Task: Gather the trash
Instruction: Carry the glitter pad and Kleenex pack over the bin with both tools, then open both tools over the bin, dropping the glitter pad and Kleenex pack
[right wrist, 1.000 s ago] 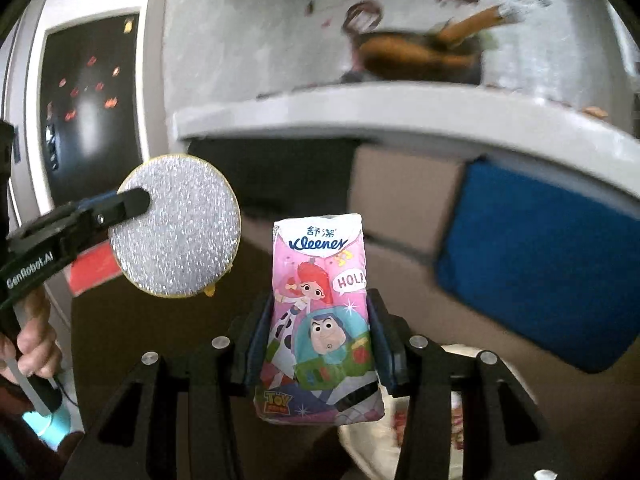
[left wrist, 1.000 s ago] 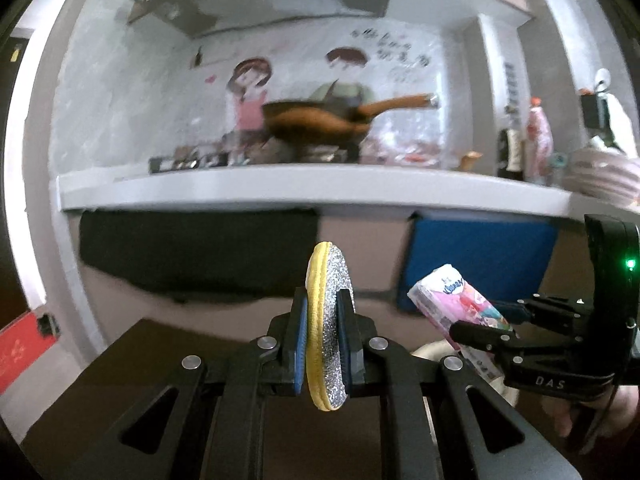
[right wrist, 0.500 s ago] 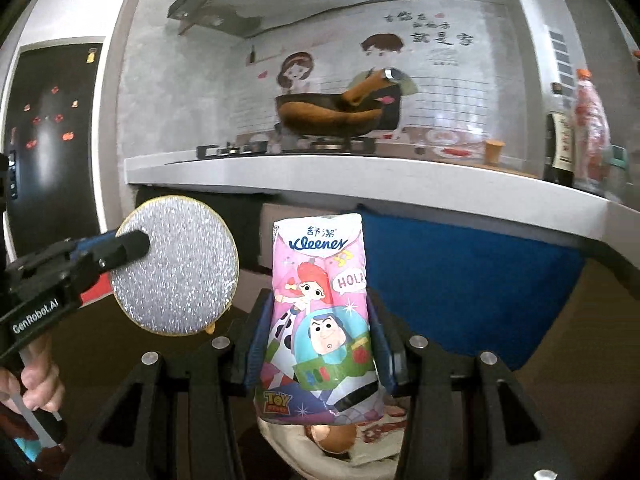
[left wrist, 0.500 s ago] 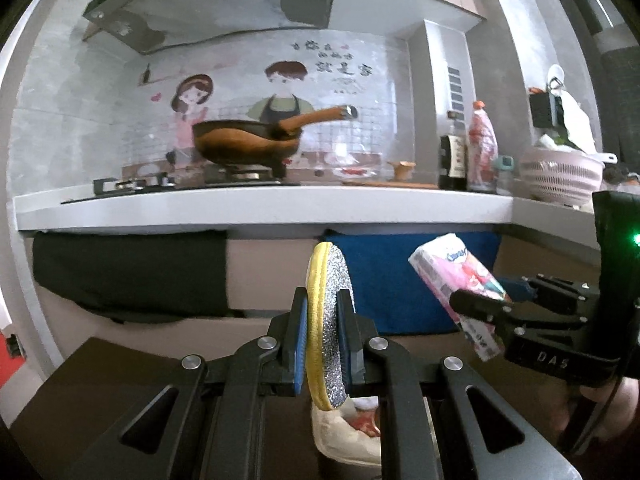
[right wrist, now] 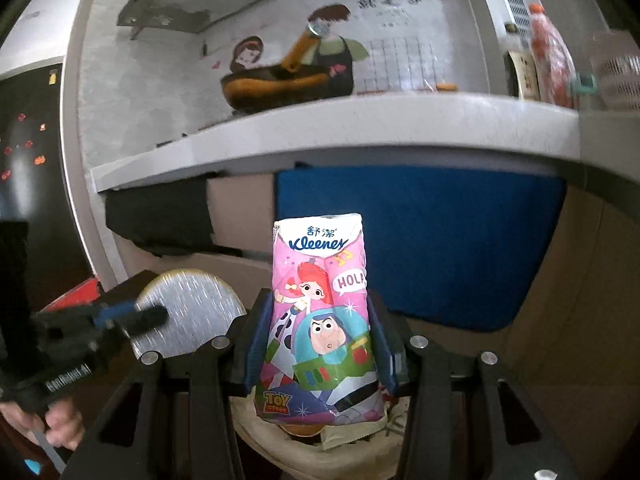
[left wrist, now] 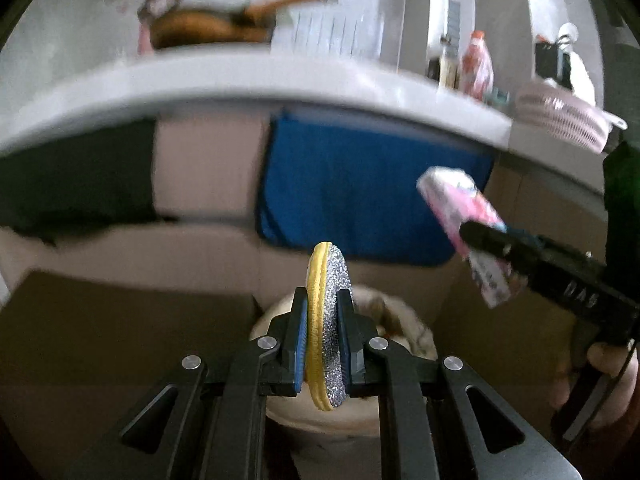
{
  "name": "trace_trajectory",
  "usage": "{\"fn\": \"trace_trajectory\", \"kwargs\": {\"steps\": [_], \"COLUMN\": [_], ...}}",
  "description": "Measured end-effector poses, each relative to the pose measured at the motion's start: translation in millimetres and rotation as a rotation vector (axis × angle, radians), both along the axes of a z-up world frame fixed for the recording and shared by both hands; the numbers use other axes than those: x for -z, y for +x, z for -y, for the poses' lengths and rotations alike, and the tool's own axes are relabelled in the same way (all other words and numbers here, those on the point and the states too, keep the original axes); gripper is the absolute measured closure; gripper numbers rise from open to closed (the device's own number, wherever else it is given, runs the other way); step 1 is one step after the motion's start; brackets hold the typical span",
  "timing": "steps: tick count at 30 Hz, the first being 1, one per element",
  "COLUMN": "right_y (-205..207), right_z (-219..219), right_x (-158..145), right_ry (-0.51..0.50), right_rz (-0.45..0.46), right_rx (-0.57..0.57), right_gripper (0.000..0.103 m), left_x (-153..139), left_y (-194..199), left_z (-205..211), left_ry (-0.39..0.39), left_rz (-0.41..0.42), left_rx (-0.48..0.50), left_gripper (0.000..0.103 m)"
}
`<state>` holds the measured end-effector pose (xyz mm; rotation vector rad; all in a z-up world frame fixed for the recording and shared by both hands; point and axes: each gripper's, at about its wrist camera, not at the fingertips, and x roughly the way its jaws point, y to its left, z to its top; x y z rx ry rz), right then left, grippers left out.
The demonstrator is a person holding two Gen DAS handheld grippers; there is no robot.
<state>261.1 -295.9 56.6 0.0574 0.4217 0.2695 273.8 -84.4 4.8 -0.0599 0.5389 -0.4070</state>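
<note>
- Left gripper [left wrist: 323,334] clamped on glittery scouring pad [left wrist: 329,320], above trash bin [left wrist: 416,336].
- Right gripper [right wrist: 320,344] clamped on Kleenex pack [right wrist: 320,300], seen at 3 o'clock.

Both cameras sit just behind their own jaws, looking forward along them and slightly upward at the kitchen wall. The left view faces the worktop [left wrist: 280,80] edge and blue cloth [left wrist: 360,192], with the right gripper [left wrist: 480,236] at its right side. The right view faces the same worktop [right wrist: 360,128] and cloth [right wrist: 460,248], with the left gripper [right wrist: 156,316] low on its left.
</note>
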Motion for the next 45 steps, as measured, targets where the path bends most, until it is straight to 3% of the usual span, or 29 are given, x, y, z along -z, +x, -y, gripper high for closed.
{"fn": "trace_trajectory", "kwargs": {"steps": [4,12,17,18,21,22,27,29,31,35,40,45], "right_y": [15,52,66,67,73,74,82,83,81,68,26,-50], "right_z": [4,18,25,25,23,22,12,7,3,1,-4,-29], "right_x": [23,72,89,92,102,105,123,126,125,118,99,67], "right_ry": [-0.001,0.047,0.065,0.065,0.067,0.068,0.092,0.103,0.099,0.092,0.097,0.068], "right_rz": [-0.042,-0.173,-0.219,-0.227,-0.255,-0.263,-0.307,-0.313,-0.305,-0.289,-0.255,-0.173], "right_rx": [0.021,0.05,0.066,0.068,0.068,0.068,0.058,0.062,0.076,0.11,0.137,0.092], "right_gripper": [0.06,0.06,0.06,0.06,0.06,0.06,0.057,0.052,0.039,0.038,0.037,0.028], "left_x": [37,106,121,121,109,103,78,71,67,58,45,19], "left_y": [32,82,94,95,97,97,95,91,84,65,23,-53], "left_z": [11,35,45,44,34,30,5,-2,-7,-15,-25,-40], "left_ry": [-0.029,-0.005,0.014,-0.005,-0.058,-0.075,-0.108,-0.083,-0.066,-0.032,0.035,0.116], "left_rz": [-0.092,-0.273,-0.308,-0.31,-0.292,-0.284,-0.259,-0.259,-0.242,-0.2,-0.146,-0.015], "left_rx": [0.024,0.041,0.052,0.06,0.072,0.073,0.009,-0.027,-0.05,-0.062,-0.1,-0.158], "left_gripper": [0.089,0.089,0.086,0.082,0.058,0.057,0.056,0.056,0.056,0.056,0.056,0.056]}}
